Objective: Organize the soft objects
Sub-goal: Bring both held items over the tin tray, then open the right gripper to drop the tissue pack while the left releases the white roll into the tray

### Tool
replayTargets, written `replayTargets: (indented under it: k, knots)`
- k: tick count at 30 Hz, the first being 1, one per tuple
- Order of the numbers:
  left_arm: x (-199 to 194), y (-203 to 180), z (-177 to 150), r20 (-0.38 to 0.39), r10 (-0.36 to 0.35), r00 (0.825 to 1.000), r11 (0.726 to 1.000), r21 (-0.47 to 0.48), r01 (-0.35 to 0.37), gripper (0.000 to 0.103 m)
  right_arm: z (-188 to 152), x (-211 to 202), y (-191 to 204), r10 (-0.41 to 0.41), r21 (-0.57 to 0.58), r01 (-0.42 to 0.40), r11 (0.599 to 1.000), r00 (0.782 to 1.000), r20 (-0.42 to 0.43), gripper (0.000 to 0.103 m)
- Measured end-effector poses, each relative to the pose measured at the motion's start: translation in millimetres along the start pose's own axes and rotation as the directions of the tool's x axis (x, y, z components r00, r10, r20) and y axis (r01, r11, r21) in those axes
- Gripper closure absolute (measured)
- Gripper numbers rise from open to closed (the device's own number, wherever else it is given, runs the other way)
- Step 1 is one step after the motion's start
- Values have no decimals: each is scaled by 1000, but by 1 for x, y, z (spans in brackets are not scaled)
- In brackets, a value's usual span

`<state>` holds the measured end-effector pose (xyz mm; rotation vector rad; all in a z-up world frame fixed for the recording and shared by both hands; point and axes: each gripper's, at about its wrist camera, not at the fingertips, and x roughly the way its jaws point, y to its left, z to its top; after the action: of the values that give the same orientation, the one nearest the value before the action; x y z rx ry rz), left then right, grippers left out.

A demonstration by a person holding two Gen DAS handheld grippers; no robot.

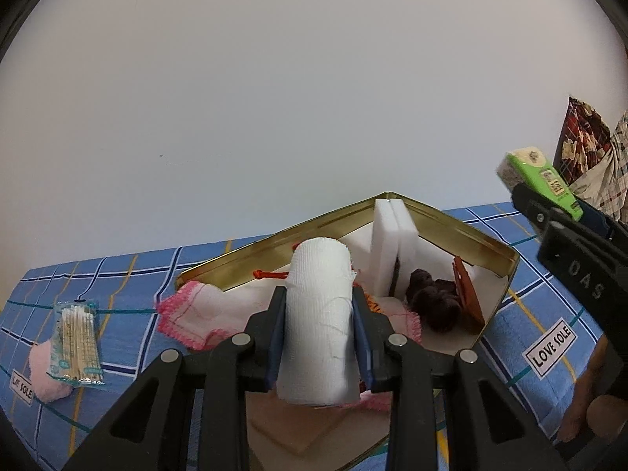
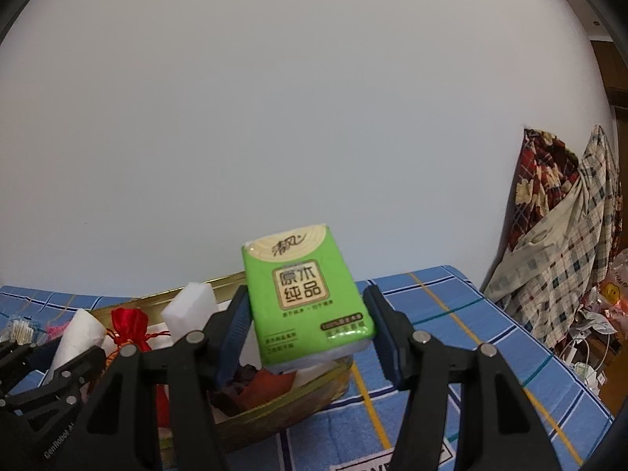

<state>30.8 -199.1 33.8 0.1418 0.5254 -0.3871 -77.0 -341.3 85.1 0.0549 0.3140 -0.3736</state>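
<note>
LEFT: left gripper (image 1: pixel 318 333) fingers clamped on gauze roll (image 1: pixel 320 322), upright over gold tin (image 1: pixel 506 263) for lowering in | RIGHT: right gripper (image 2: pixel 310 327) fingers clamped on green tissue pack (image 2: pixel 306 294), above tin's near edge, awaiting room | BENCH: cotton swab packet (image 1: pixel 78 343) outside tin

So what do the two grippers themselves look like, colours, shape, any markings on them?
Both are matte black plastic. The left gripper and right gripper each have angular linkage arms with triangular cutouts, round silver pivot pins, and dark blue pads lining the fingers. White lettering marks the sides: "DAS" shows on the right one, "GenRobot" on the left. No cables or sleeves are visible.
</note>
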Motion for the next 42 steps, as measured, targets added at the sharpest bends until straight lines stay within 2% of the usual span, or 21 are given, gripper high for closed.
replayTargets:
  k: [13,22,31,35,38,42]
  knots:
    - [9,-24,8,-3,14,1000,999,35,-14,70,-5,30,1,-14,-22,13,1000,999,-52,45]
    - [9,-22,9,-27,17,999,999,42,-15,70,-9,45,-1,48,20,-46,999,991,-122,45]
    - [20,-23,12,-66,24,998,998,51,-21,70,-18,57,6,78,0,-79,997,981,-179,45]
    - [28,-19,11,-89,15,996,1000,18,-14,70,-19,60,10,97,-3,-99,995,976,-196,45]
    - [27,-19,11,-93,33,995,999,20,-31,69,-21,63,11,122,8,-123,992,971,-206,45]
    - [20,-27,9,-80,71,994,995,75,-65,69,-22,62,18,148,-8,-154,988,966,-210,44]
